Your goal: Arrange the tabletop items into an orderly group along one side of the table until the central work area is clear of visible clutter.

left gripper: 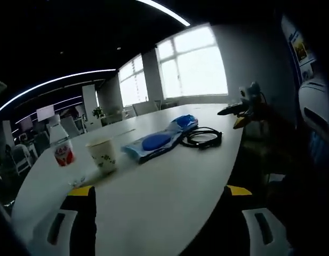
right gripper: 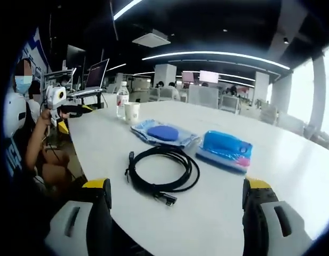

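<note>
The left hand-held gripper (left gripper: 160, 213) is spread wide over the white surface (left gripper: 153, 202), holding and touching nothing. Ahead of it stand a bottle (left gripper: 61, 146) and paper cup (left gripper: 103, 154), both upright, at its left. A blue packet (left gripper: 156, 143) lies lengthwise, pointing away to the right toward a second blue pack (left gripper: 184, 122) and a coiled black cable (left gripper: 204, 137). The right hand-held gripper (right gripper: 177, 205) is likewise wide apart and empty, with the cable just ahead between its jaws.

Your right gripper (right gripper: 175, 200) sits wide open at the bottom, coiled black cable (right gripper: 163, 172) dead center, blue wipes pack (right gripper: 226, 148) right of it on the white table (right gripper: 271, 165).
</note>
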Demonstrator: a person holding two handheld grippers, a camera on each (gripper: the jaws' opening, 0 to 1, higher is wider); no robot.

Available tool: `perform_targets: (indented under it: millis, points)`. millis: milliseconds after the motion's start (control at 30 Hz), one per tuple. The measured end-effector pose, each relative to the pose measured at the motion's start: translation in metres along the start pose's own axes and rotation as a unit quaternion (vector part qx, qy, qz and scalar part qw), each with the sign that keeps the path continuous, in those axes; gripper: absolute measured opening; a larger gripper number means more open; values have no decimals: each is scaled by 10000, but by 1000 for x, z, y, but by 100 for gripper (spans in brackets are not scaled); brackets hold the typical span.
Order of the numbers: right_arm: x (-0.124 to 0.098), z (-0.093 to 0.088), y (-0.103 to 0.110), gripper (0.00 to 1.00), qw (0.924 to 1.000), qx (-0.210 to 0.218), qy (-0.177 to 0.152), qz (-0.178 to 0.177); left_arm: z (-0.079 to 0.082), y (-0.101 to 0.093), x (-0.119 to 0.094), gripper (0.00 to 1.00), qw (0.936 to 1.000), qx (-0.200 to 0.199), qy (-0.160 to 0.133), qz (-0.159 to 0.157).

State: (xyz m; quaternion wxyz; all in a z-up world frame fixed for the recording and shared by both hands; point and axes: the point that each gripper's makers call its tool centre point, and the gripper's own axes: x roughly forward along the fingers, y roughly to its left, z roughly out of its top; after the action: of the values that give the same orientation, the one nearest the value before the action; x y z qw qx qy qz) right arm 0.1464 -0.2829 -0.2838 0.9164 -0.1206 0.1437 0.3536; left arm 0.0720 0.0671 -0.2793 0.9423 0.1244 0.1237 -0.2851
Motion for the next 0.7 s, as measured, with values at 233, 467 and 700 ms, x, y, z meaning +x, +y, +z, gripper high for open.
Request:
perform_targets:
  millis: [233, 467, 700]
  points:
    - [-6, -4, -3, 100, 9999, -69, 2, 80, -4, 13, -16, 100, 9998, -54, -114, 157]
    - [-11, -11, -11, 100, 9999, -55, 62, -85, -12, 27, -33, 100, 9994, -58, -150, 308]
    - [-14, -13, -15, 100, 9997, -47, 71, -208, -32, 40, -41, 100, 9989, -156, -86, 423]
